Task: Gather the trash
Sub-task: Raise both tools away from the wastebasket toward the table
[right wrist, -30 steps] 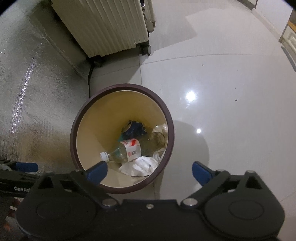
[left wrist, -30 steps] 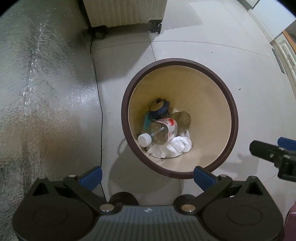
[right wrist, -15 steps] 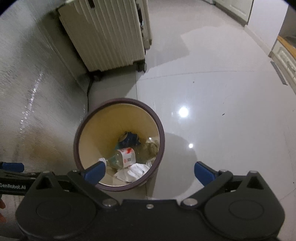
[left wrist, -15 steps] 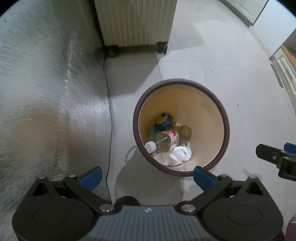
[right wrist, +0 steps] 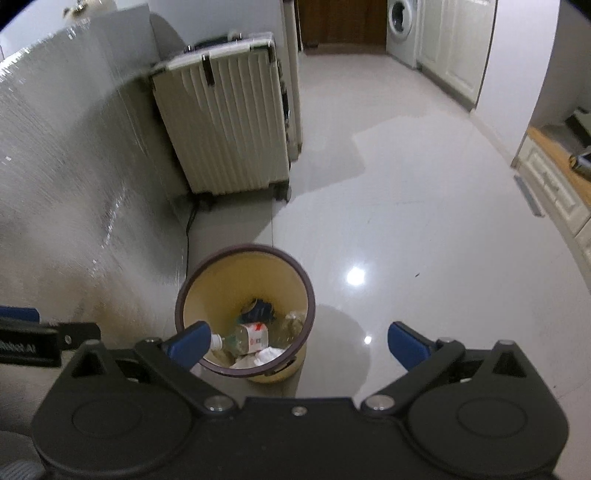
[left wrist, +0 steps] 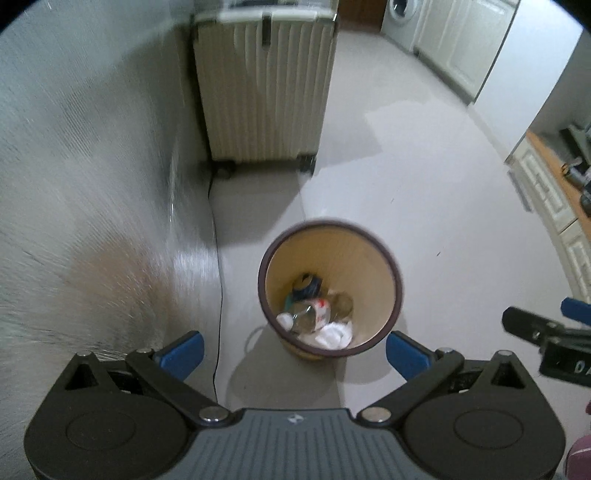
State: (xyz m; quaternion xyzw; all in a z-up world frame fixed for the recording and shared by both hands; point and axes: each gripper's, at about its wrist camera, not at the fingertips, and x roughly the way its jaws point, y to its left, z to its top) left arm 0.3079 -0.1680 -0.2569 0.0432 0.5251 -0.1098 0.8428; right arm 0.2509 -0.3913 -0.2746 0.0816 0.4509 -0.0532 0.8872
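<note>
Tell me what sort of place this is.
Probably a home, in a tiled hallway or utility area: a washing machine at the far end, a ribbed suitcase by the wall, and a waste bin holding trash.

In the right wrist view the left finger [right wrist: 188,341] covers the bottle [right wrist: 243,336] cap's edge, the bin [right wrist: 255,373] rim hides the white paper [right wrist: 264,356], and the upper-left wall is blurred.

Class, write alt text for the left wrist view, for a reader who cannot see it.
A round bin on a pale floor holds a plastic bottle, white tissue and a dark wrapper. The open, empty left gripper frames it; a ribbed suitcase stands behind.
</note>
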